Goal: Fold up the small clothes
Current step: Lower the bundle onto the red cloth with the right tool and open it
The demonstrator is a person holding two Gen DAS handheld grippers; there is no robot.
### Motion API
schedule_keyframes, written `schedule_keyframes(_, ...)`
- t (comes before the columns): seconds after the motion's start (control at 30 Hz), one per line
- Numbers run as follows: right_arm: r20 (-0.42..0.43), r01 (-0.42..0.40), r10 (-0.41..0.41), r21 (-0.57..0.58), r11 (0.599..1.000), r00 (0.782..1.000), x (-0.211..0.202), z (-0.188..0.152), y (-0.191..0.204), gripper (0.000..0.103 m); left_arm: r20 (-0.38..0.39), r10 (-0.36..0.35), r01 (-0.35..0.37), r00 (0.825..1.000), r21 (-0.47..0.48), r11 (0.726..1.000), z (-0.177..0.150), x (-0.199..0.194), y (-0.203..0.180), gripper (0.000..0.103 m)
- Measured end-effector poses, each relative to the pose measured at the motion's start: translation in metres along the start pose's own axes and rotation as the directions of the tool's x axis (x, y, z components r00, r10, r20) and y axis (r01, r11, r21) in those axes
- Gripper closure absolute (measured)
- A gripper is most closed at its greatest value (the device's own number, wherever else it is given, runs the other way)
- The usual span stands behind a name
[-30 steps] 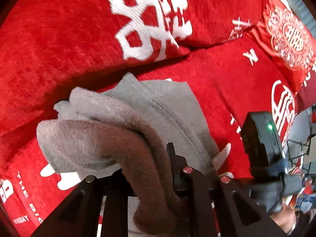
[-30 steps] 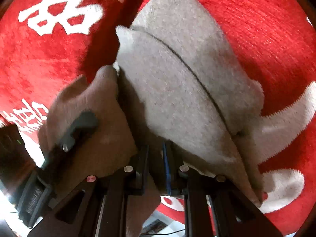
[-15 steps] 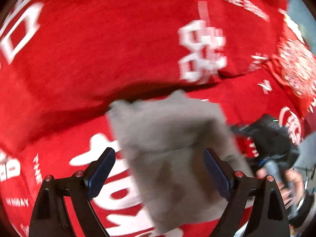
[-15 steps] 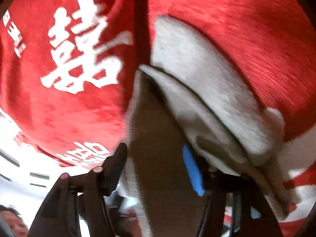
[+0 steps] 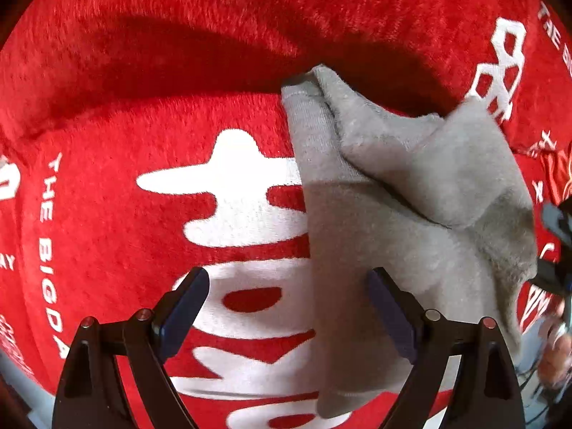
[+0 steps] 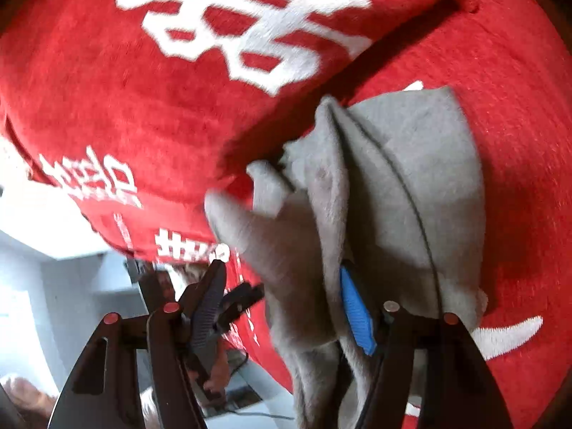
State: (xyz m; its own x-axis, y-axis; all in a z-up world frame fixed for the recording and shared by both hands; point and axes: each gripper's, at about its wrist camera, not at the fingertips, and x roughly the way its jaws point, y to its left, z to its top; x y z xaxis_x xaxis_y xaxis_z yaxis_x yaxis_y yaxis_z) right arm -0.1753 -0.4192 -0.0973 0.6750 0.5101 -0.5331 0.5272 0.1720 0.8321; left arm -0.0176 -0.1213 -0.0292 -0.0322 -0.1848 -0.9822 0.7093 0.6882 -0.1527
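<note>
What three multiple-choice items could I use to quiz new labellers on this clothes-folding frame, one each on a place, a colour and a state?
1. Where does the grey garment lie?
A. on the red cover
B. in a basket
C. on a wooden floor

2. What colour are the large characters on the red cover?
A. yellow
B. white
C. black

3. How do the left tongs stand?
A. clamped on a hanger
B. shut on the cloth
C. open, gripping nothing

Key: 1 A, red pile shows all round the garment; 2 B, the woven characters are white; 3 C, both pads stand wide apart, pressing nothing.
</note>
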Motion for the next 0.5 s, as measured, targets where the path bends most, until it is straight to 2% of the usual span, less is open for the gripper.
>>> schedule_keyframes(0.1,-0.036,0.084,-0.087,-0.087,0.993,0.996,0.011,-0.003,0.010,0.034,-0.005,-0.008,0.008,1.000,-0.010,1.000,-0.001,0.005,0.001,0.012)
schedule_keyframes(0.2,-0.060,0.206,-0.219,-0.165,0.964,0.974,0.036,0.008,0.027,0.034,-0.003,-0.003,0.003,1.000,0.003,1.000,-0.002,0.008,0.000,0.012)
schedule_keyframes(0.27,-0.051,0.236,-0.249,-0.178,0.955,0.967,0.045,0.015,0.026,0.051,-0.001,0.000,0.000,1.000,0.005,1.000,-0.003,0.009,0.001,0.012)
schedule_keyframes(0.3,-0.039,0.258,-0.269,-0.182,0.949,0.962,0.050,0.020,0.027,0.080,-0.001,0.001,-0.001,1.000,0.003,1.000,-0.004,0.009,0.001,0.012)
schedule_keyframes(0.33,-0.024,0.291,-0.300,-0.178,0.940,0.954,0.054,0.024,0.030,0.088,0.000,0.003,-0.003,1.000,0.002,1.000,-0.005,0.009,0.001,0.012)
schedule_keyframes(0.37,0.000,0.306,-0.311,-0.178,0.935,0.950,0.054,0.027,0.032,0.088,0.001,0.007,-0.007,1.000,0.002,1.000,-0.005,0.009,0.001,0.012)
schedule_keyframes(0.43,0.069,0.254,-0.245,-0.213,0.943,0.967,0.038,0.021,0.046,0.089,0.010,0.009,-0.009,1.000,0.010,1.000,-0.004,0.007,-0.003,0.012)
schedule_keyframes(0.5,0.120,0.190,-0.169,-0.196,0.962,0.978,0.013,0.011,0.047,0.089,0.024,0.002,-0.002,1.000,0.035,0.999,-0.005,0.005,-0.009,0.012)
